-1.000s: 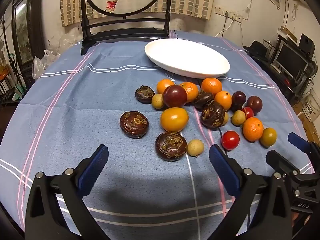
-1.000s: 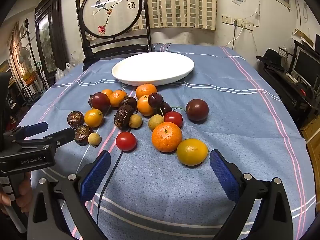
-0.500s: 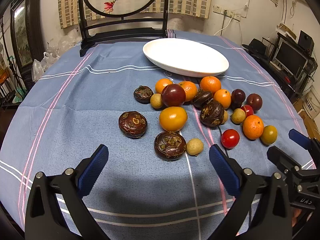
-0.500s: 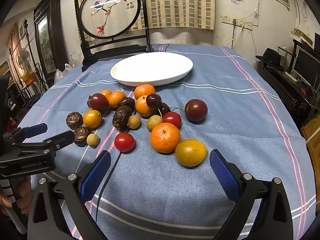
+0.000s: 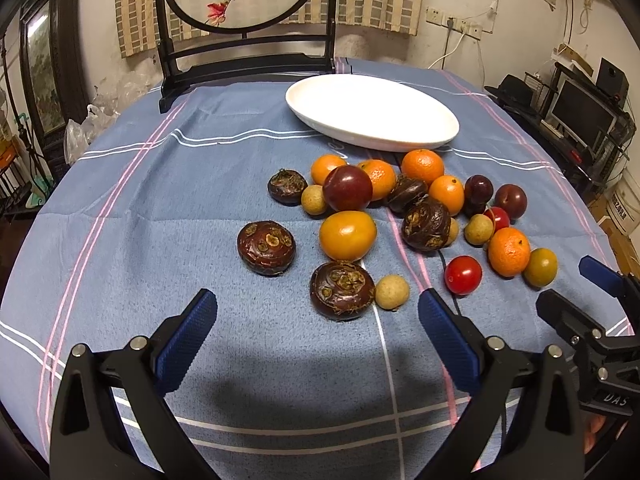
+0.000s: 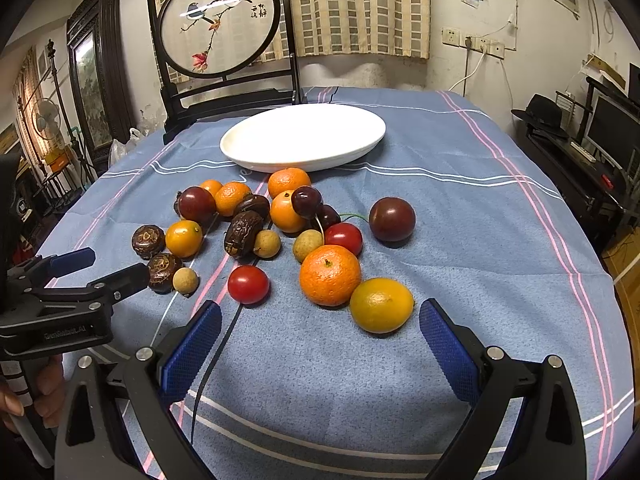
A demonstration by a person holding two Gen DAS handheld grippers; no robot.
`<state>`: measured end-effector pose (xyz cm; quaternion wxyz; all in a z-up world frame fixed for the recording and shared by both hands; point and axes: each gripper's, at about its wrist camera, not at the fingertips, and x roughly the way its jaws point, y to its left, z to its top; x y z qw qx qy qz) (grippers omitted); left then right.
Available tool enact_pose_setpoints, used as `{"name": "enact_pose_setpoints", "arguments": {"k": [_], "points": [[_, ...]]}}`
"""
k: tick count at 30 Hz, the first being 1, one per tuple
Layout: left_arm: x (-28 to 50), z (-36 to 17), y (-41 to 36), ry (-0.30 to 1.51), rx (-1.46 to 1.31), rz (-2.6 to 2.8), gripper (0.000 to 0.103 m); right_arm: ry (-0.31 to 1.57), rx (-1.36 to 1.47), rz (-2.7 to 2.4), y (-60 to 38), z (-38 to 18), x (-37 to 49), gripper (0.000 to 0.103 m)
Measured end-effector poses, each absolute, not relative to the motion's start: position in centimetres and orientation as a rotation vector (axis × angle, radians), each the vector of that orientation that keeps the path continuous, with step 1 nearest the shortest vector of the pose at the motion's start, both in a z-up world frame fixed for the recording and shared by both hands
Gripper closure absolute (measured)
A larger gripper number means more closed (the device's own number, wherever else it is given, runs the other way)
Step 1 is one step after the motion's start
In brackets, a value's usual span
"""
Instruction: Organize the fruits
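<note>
A pile of several fruits lies on the blue cloth: oranges (image 6: 330,275), a yellow citrus (image 6: 381,304), red tomatoes (image 6: 248,284), dark plums (image 6: 391,219), brown water chestnuts (image 5: 342,290) and small tan longans (image 5: 392,291). An empty white oval plate (image 5: 372,118) sits behind the pile; it also shows in the right wrist view (image 6: 303,137). My left gripper (image 5: 318,338) is open and empty, just short of a water chestnut. My right gripper (image 6: 320,346) is open and empty, just short of the orange and yellow citrus.
A dark wooden stand with a round painted screen (image 6: 218,26) stands at the table's far edge. The round table's edge drops off at right toward a desk with a monitor (image 5: 580,114). Each gripper shows in the other's view, the left one in the right wrist view (image 6: 72,280).
Both grippers have edged slightly forward toward the fruit pile. No fruit has moved, and both grippers stay open.
</note>
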<state>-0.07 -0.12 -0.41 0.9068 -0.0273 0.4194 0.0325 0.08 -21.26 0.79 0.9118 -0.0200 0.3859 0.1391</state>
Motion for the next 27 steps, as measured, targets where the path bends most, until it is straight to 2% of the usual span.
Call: {"name": "enact_pose_setpoints", "arguments": {"k": [27], "points": [[-0.12,-0.97,0.02,0.882,-0.068,0.079,0.004,0.813,-0.006,0.288,-21.58,0.27,-0.11,0.003]]}}
